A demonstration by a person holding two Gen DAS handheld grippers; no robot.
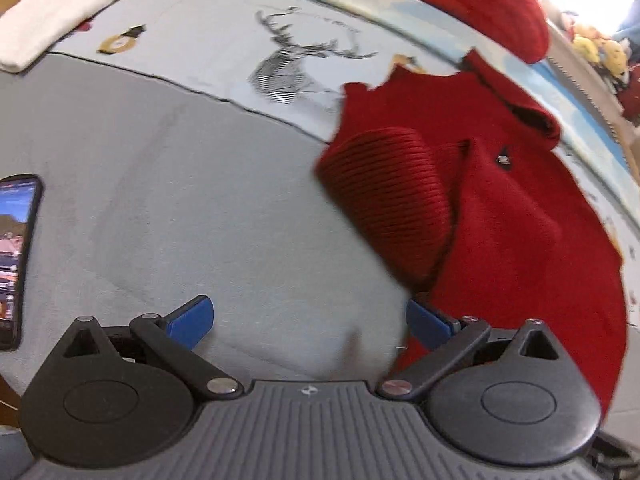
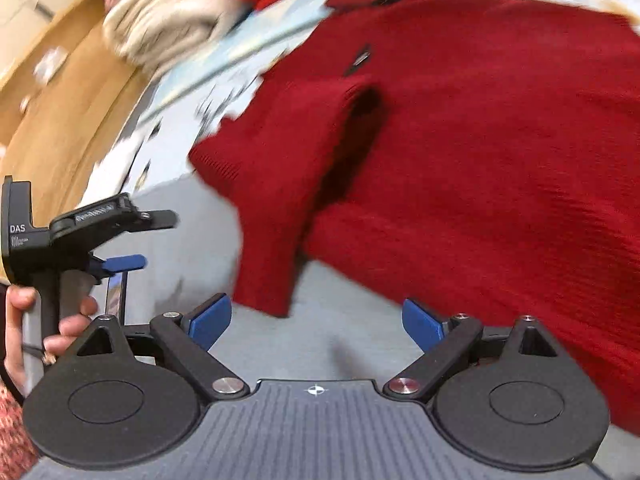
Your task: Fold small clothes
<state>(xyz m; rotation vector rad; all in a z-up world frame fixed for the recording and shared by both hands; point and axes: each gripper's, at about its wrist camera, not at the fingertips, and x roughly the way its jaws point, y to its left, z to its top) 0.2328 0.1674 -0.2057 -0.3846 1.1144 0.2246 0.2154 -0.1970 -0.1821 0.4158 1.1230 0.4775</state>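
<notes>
Grey bedding (image 1: 180,184) carries the red knitted sweater (image 1: 512,208), which lies at about three o'clock in the left wrist view, one ribbed sleeve (image 1: 388,196) folded over its body. Both the left gripper (image 1: 310,322) and the right gripper (image 2: 318,320) are spread wide with nothing between them. "DAS" is readable on the left tool's body (image 2: 18,228). A deer drawing (image 1: 288,64) and a phone (image 1: 16,260) lie farther out.
</notes>
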